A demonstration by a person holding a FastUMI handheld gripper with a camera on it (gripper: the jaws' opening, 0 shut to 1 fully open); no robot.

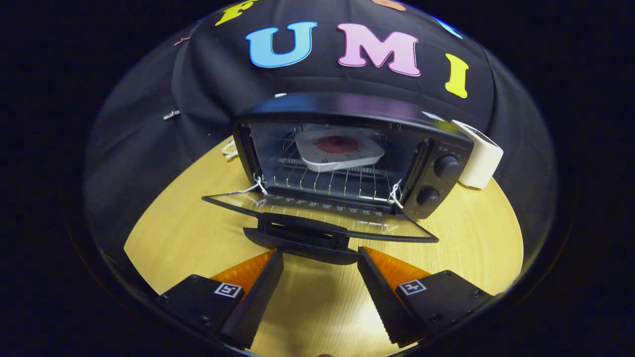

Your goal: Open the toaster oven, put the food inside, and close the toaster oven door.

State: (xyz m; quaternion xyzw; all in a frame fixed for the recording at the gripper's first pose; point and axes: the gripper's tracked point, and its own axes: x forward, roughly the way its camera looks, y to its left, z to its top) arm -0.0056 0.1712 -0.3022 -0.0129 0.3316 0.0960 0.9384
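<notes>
The toaster oven [347, 153] stands on the bench [173, 238], toward its far side, backed by the booth's cloth wall. Its door [317, 218] hangs open, folded down toward the gripper [320, 260], with the door handle [302, 243] at its near edge. Inside, a plate [340, 153] sits on the wire rack [327, 181], and the food [337, 144] lies on the middle of the plate. Two knobs [446, 166] sit one above the other on the oven's right side. A box-shaped device [478, 156] stands on the bench just right of the oven. The gripper's fingers [258, 287] are spread apart, their tips just before the door handle, one to each side of it, not pressing on it.
</notes>
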